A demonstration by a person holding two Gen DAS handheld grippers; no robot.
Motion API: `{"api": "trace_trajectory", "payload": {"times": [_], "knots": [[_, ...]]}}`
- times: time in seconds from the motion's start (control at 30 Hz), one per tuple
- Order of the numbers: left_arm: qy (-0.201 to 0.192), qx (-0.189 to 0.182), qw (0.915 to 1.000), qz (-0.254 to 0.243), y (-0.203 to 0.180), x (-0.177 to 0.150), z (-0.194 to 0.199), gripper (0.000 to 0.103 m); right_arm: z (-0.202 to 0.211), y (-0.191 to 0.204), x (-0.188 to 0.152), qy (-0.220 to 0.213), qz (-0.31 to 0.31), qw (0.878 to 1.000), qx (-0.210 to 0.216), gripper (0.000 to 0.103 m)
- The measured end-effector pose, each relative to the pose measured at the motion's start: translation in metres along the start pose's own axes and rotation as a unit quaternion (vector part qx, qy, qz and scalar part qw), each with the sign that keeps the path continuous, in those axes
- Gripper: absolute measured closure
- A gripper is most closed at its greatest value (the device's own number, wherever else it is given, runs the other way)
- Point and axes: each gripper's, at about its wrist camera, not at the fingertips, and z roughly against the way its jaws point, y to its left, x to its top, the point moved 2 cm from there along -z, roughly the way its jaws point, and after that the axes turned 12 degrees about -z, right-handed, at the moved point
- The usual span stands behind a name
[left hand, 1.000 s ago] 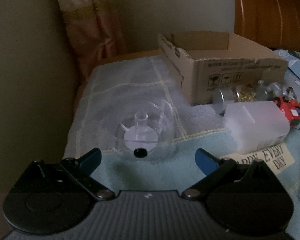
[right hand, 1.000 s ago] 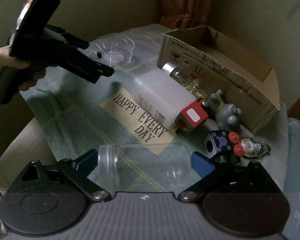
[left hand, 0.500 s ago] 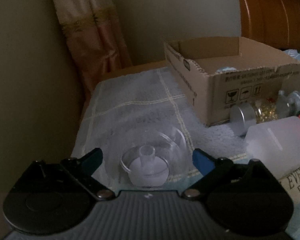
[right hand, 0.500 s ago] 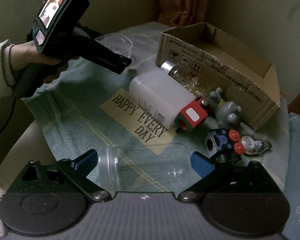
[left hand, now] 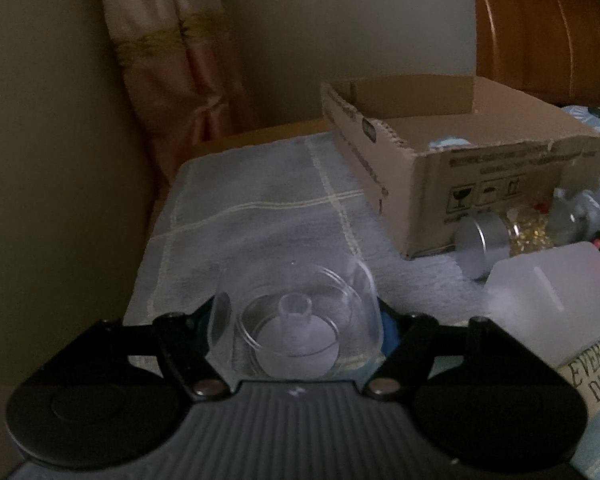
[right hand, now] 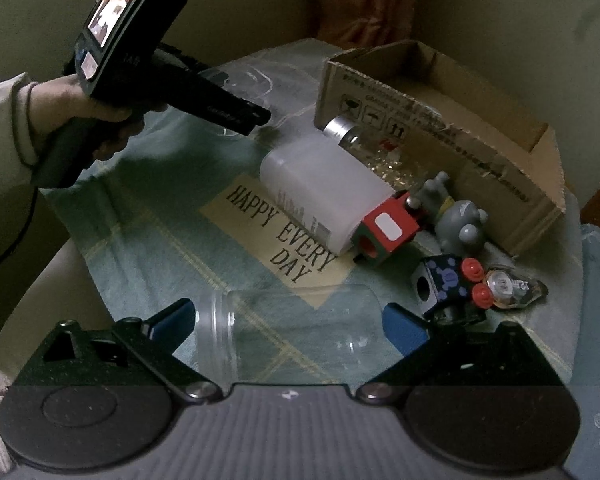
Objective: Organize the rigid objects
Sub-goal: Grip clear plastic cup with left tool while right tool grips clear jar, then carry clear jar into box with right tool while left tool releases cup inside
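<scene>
Left wrist view: left gripper (left hand: 296, 320) low centre of frame, jaws closing around clear plastic dish (left hand: 294, 330); pads right against its 2 sides, firm squeeze not confirmable. Dish upright on pale checked cloth (left hand: 260, 200), small round knob at its middle. Cardboard box (left hand: 460, 168) upper right, open-topped. Silver-capped jar (left hand: 484, 240) on its side just in front of box, white plastic bottle (left hand: 548, 280) beside it at right edge.

Right wrist view: right gripper (right hand: 288, 320) at bottom, jaws wide apart, blue pads flanking clear jar (right hand: 284, 332) lying on its side; small gaps at both ends, no grip. Person's hand (right hand: 80, 100) upper left, around left gripper's handle. Red cube (right hand: 388, 236), grey toy figure (right hand: 456, 220), dark blue cube (right hand: 444, 284) clustered right of centre, near box front.
</scene>
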Motion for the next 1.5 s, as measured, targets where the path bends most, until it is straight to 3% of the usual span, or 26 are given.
{"api": "trace_trajectory", "payload": {"times": [0.73,0.97,1.23,1.5], "knots": [[0.020,-0.030,0.9994,-0.004,0.005,0.001,0.003,0.030,0.000,-0.003,0.004,0.004,-0.018,1.000,0.012,0.006],[0.037,-0.071,0.9966,-0.018,0.012,0.006,0.027,0.030,0.017,-0.019,0.015,-0.002,-0.058,0.998,0.033,0.006],[0.020,-0.097,0.9933,-0.059,0.011,0.038,0.062,0.030,0.040,-0.049,0.043,-0.028,-0.089,0.996,0.016,0.006],[-0.014,-0.104,0.9924,-0.064,0.010,0.099,0.062,0.030,0.056,-0.095,0.102,-0.080,-0.120,0.989,-0.029,0.006]]}}
